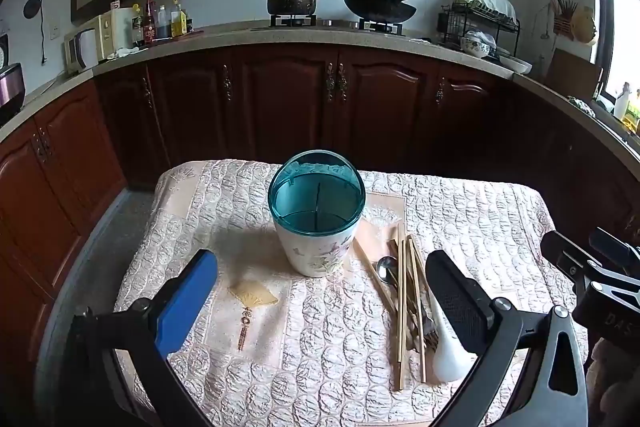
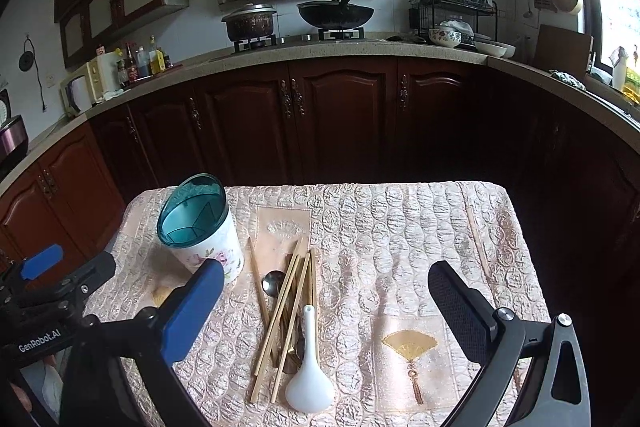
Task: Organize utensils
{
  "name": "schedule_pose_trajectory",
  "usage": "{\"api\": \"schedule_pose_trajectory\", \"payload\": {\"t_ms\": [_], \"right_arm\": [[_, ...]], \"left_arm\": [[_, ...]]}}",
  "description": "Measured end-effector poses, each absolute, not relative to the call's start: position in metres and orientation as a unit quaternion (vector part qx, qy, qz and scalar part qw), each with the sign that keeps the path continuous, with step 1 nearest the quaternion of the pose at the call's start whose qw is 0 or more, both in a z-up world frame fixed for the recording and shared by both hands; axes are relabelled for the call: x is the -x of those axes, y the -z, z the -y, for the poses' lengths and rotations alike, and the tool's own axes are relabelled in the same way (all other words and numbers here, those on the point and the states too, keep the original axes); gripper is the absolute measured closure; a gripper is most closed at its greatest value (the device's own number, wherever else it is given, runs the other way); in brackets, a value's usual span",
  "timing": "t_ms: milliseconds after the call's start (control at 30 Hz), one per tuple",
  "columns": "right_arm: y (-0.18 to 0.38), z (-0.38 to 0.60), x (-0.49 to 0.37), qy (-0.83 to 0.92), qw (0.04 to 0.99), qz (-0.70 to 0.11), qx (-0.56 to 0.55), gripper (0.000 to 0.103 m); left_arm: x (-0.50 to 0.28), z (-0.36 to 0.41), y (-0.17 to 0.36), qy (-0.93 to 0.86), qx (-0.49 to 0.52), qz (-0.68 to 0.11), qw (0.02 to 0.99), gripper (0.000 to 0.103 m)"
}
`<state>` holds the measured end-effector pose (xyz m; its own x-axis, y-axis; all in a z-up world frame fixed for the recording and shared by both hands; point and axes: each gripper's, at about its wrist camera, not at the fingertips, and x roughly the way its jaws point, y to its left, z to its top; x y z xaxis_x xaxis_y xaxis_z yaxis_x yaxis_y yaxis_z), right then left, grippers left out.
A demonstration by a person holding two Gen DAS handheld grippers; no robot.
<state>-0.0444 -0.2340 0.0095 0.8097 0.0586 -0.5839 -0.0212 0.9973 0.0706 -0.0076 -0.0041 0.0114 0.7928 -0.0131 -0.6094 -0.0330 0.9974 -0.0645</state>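
utensils (image 2: 288,323) lay in a loose heap on the quilted pink tablecloth (image 2: 420,227), just to the right of the holder (image 2: 200,227), so they were close at hand for loading. the heap held several wooden chopsticks (image 2: 280,311) crossing one another, a metal spoon (image 2: 273,283) with its bowl pointing toward the holder side, and a white ceramic soup spoon (image 2: 310,379) lying bowl-end nearest the camera, its handle tucked in among the sticks. something dark and metallic sat under the chopsticks, perhaps a fork, though that was hard to tell.

the holder was a white floral cup with a teal transparent top, its lid tipped back and open, showing dividers inside; it appeared empty, so judging by that the sorting had not yet begun.

both tools hovered over the near edge of the table, tilted downward. the left gripper (image 1: 320,311) had its fingers spread fully apart with nothing between them, facing the holder. the right gripper (image 2: 326,315) was likewise spread wide and empty, framing the heap, probably the better placed of the two to pick first. crossed chopsticks looked likely to drag neighbours along when one was lifted.
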Motion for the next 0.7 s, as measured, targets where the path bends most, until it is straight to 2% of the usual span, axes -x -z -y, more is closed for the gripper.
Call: {"api": "schedule_pose_trajectory", "payload": {"t_ms": [433, 700], "right_arm": [[-0.0116, 0.2333, 0.0433, -0.021, 0.951, -0.307, -0.027, 0.0], [-0.0115, 0.2351, 0.0419, -0.02, 0.95, -0.309, -0.028, 0.0]], "left_arm": [[0.0084, 0.003, -0.0146, 0.0, 0.047, -0.325, 0.945, 0.0], [0.008, 0.0077, -0.0112, -0.008, 0.015, -0.329, 0.944, 0.0]]}}
